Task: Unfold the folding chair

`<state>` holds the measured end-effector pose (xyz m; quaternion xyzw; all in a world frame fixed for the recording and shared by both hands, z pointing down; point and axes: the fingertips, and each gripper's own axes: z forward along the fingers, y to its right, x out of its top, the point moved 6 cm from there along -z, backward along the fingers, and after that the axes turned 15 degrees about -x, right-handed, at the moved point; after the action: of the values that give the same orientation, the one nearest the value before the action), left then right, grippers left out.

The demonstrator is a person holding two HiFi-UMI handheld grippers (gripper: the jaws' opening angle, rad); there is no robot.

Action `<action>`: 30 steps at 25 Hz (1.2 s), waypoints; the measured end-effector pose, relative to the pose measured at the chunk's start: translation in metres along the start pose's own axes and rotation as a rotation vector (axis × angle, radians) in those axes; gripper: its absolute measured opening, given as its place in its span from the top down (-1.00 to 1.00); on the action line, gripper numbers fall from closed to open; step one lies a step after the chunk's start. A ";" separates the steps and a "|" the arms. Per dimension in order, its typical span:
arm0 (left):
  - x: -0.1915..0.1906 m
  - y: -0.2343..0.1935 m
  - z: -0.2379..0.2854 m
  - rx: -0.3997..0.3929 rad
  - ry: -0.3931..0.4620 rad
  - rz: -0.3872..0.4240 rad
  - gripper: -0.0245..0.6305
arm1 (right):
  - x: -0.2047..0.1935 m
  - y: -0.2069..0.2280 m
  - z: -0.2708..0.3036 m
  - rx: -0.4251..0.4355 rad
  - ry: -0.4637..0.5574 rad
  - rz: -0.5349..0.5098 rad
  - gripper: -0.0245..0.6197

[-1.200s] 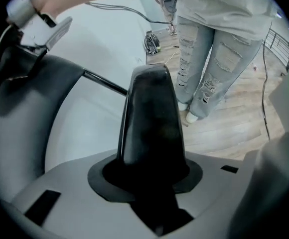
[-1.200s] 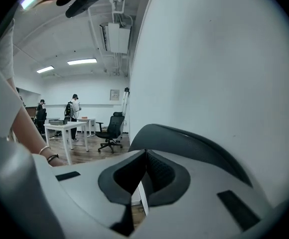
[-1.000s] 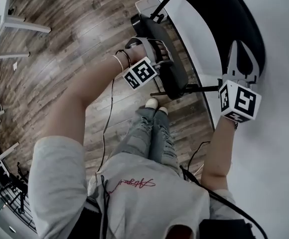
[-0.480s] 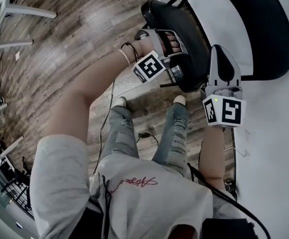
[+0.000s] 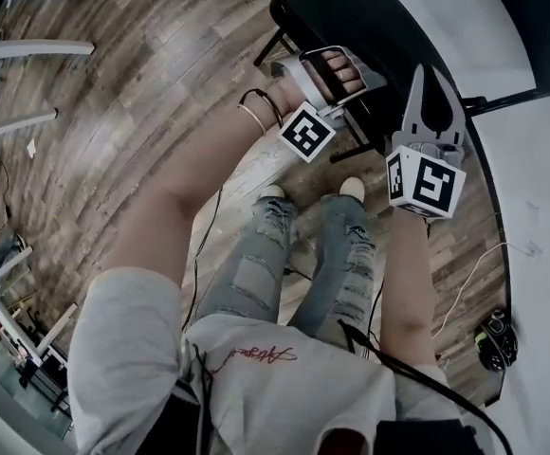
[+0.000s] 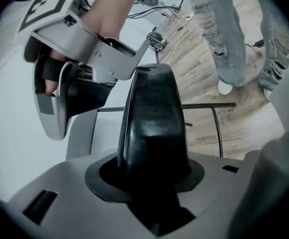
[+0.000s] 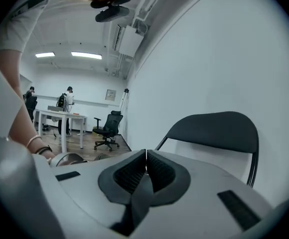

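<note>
Your left gripper is opening, the black padded folding-chair seat standing edge-on between its jaws, running straight ahead; your right gripper, pinched together and empty, is facing the black curved backrest ahead-right.

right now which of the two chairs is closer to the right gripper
The folding chair with the dark curved back, just beyond the right gripper. The office chair stands far off by the white table.
</note>
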<state>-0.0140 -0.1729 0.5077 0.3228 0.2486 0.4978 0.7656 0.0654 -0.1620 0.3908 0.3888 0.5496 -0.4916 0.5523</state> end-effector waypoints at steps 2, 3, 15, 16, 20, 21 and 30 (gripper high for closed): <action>0.003 0.022 -0.003 0.019 0.007 -0.007 0.30 | -0.013 -0.008 -0.005 -0.002 -0.004 0.036 0.86; 0.005 0.030 -0.004 0.035 0.004 -0.006 0.30 | -0.019 -0.010 -0.008 0.000 -0.014 0.055 0.86; 0.012 0.121 -0.022 0.217 0.008 0.018 0.24 | -0.068 -0.094 -0.058 0.056 0.027 0.055 0.86; 0.013 0.128 -0.024 0.224 0.012 0.020 0.24 | -0.071 -0.100 -0.061 0.049 0.023 0.048 0.86; 0.016 0.156 -0.030 0.257 0.027 0.018 0.24 | -0.084 -0.115 -0.080 0.007 0.069 0.064 0.86; 0.016 0.164 -0.032 0.266 0.025 0.022 0.24 | -0.088 -0.119 -0.085 -0.005 0.081 0.067 0.86; 0.019 0.202 -0.038 0.337 0.022 0.029 0.20 | -0.108 -0.148 -0.114 -0.072 0.136 0.020 0.86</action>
<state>-0.1554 -0.0863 0.6309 0.4447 0.3322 0.4635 0.6907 -0.0943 -0.0712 0.5031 0.4070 0.5992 -0.4384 0.5320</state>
